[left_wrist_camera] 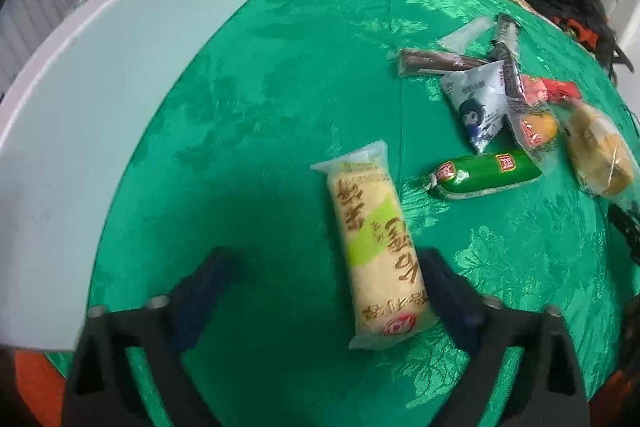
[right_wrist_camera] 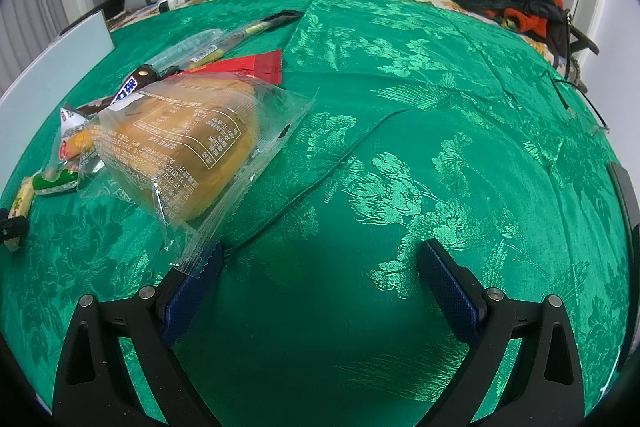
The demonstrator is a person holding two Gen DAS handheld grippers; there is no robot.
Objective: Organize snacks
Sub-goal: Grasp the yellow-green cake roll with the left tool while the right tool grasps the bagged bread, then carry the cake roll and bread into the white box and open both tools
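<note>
Greens, creams and a spot of red

We see an emerald tablecloth [right_wrist_camera: 400,155] with a shiny leaf pattern, a cream cake pack [left_wrist_camera: 376,247] banded lime with brown lettering, a green sausage [left_wrist_camera: 484,173] labelled red, and a pale blue board [left_wrist_camera: 120,87].

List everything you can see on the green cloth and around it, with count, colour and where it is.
cream snack pack: one, cream with a lime patch, between the left tongs' fingers, not pressed.
green sausage: one, green, right of the cream pack.
cartoon pouch: one, white, in the pile.
brown bar: one, dark brown, far edge of the pile.
bread bag: one, clear with a golden bun, corner touching a right finger.
red packet: one, red, behind the bread.
pale board: one, light blue, left edge.
green cloth: one, covering the surface.
left tongs: black and blue, open.
right tongs: black and blue, open, nothing between.
</note>
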